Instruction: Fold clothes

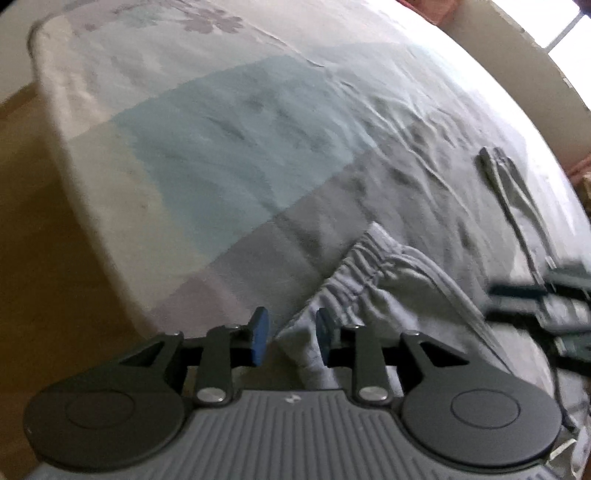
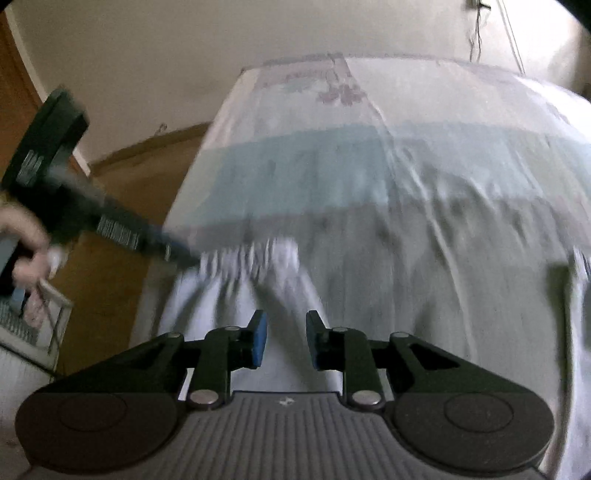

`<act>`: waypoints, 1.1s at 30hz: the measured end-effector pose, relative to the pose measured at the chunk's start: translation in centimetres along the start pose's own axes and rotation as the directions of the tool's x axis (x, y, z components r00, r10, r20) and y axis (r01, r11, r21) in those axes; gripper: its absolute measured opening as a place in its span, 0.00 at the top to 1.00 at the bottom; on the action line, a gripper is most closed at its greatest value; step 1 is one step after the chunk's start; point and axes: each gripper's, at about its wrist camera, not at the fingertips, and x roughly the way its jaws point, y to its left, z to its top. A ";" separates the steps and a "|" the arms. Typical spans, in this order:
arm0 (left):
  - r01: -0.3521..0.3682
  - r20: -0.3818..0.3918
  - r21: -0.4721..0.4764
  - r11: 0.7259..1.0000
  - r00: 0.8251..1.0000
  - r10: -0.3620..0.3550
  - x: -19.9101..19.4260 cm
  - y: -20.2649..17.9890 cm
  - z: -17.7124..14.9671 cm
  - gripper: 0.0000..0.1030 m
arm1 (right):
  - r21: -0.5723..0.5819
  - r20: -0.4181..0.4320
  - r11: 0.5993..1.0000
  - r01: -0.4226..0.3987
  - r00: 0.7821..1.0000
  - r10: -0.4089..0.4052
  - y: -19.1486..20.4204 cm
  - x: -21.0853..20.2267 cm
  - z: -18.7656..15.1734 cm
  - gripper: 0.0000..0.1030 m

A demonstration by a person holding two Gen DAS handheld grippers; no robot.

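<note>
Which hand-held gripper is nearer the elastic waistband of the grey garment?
Left. The left hand-held gripper has its tips at the waistband; the right hand-held gripper sits further down the garment.

Dim, motion-blurred fisheye views, glare from a window (image 1: 569, 33) at upper right.

Broad, open bedsheet (image 1: 229, 155) is lying free far and left of the rumpled grey trousers (image 1: 373, 280), which are crowding the near side; the dark strap (image 1: 517, 206) is blocking the far right.
</note>
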 end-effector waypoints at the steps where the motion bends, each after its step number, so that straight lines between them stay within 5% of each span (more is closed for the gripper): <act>1: -0.015 0.007 0.006 1.000 1.000 0.015 -0.4 -0.1 -0.1 0.74 | 0.011 -0.019 1.000 -0.002 1.000 0.003 0.3 -0.8 -1.2 0.73; 5: -0.019 0.040 0.086 0.996 0.999 0.016 -2.5 -2.2 -0.8 0.71 | 0.075 -0.107 0.997 0.003 0.994 0.005 1.7 -3.7 -6.5 0.73; 11: 0.130 -0.032 0.300 0.945 0.992 -0.126 -0.4 -8.0 -4.6 0.66 | 0.185 -0.207 0.982 0.021 0.978 0.018 3.4 -6.1 -13.8 0.73; 13: 0.128 -0.058 0.369 0.921 0.992 -0.115 0.7 -9.0 -6.3 0.66 | 0.228 -0.212 0.972 0.056 0.977 -0.007 3.4 -6.9 -15.2 0.73; 17: 0.034 -0.108 0.467 0.884 0.994 0.019 1.0 -8.3 -9.1 0.60 | 0.311 -0.226 0.943 0.124 0.973 -0.053 3.4 -8.5 -18.0 0.68; 19: 0.002 -0.160 0.493 0.870 0.983 0.088 0.5 -8.4 -9.0 0.67 | 0.342 -0.238 0.928 0.150 0.969 -0.069 3.5 -9.4 -19.7 0.67; 21: 0.002 -0.143 0.557 0.831 0.985 0.094 -0.6 -9.5 -8.7 0.66 | 0.373 -0.246 0.911 0.179 0.965 -0.089 3.5 -10.4 -21.3 0.67; 26: 0.110 -0.115 0.692 0.714 0.993 -0.041 0.0 -15.3 -6.9 0.61 | 0.463 -0.179 0.839 0.285 0.958 -0.226 1.3 -12.2 -22.0 0.68; 30: 0.207 -0.165 0.750 0.628 0.978 -0.126 2.5 -20.5 -7.6 0.61 | 0.524 -0.158 0.777 0.349 0.936 -0.314 -0.7 -13.0 -22.8 0.68; 33: 0.246 -0.207 0.797 0.551 0.969 -0.132 3.5 -22.8 -9.6 0.60 | 0.510 -0.182 0.775 0.373 0.928 -0.326 -1.4 -11.4 -23.5 0.68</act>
